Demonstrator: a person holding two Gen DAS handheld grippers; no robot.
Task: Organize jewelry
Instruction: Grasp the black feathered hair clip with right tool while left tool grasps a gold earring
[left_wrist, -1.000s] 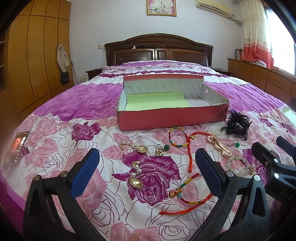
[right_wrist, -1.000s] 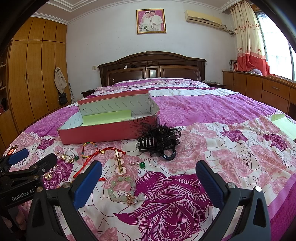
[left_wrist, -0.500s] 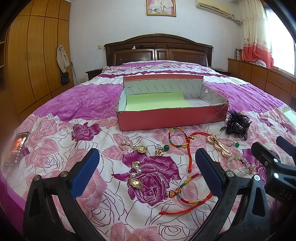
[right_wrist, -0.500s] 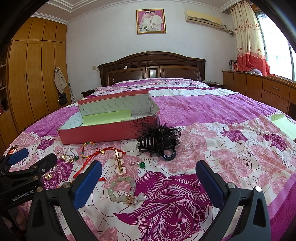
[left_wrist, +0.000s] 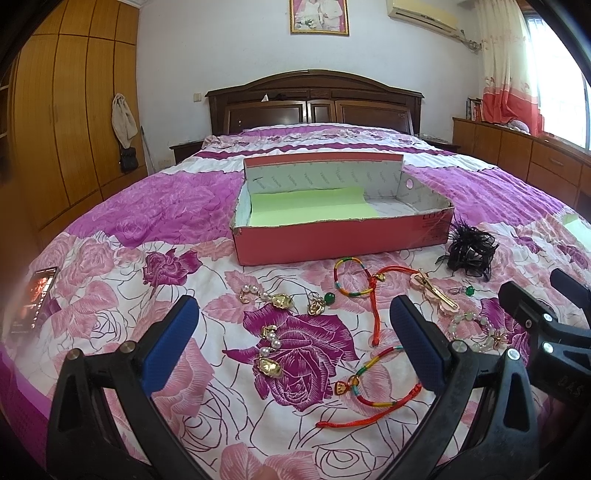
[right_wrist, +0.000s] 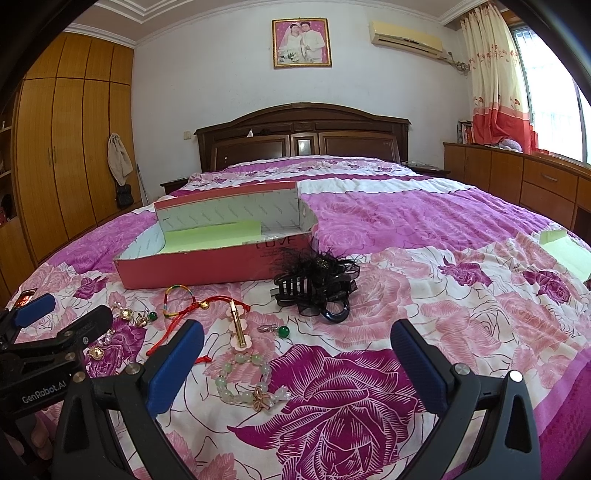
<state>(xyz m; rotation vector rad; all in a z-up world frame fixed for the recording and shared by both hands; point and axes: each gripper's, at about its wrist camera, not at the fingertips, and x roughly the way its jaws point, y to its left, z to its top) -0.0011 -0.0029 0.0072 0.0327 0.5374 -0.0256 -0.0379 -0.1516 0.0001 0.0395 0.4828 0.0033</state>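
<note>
No change over the last second: left gripper (left_wrist: 293, 341) and right gripper (right_wrist: 297, 360) both hang spread and empty over the bed (right_wrist: 461, 310), box (left_wrist: 332, 240) empty, sorting not started.

Both wrist views face the headboard low over the bed (left_wrist: 177, 206), sharing the box (left_wrist: 332, 240).

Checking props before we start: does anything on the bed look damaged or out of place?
The pink box has a ragged, torn front rim. A phone lies near the bed's left edge, apart from the jewelry.
</note>
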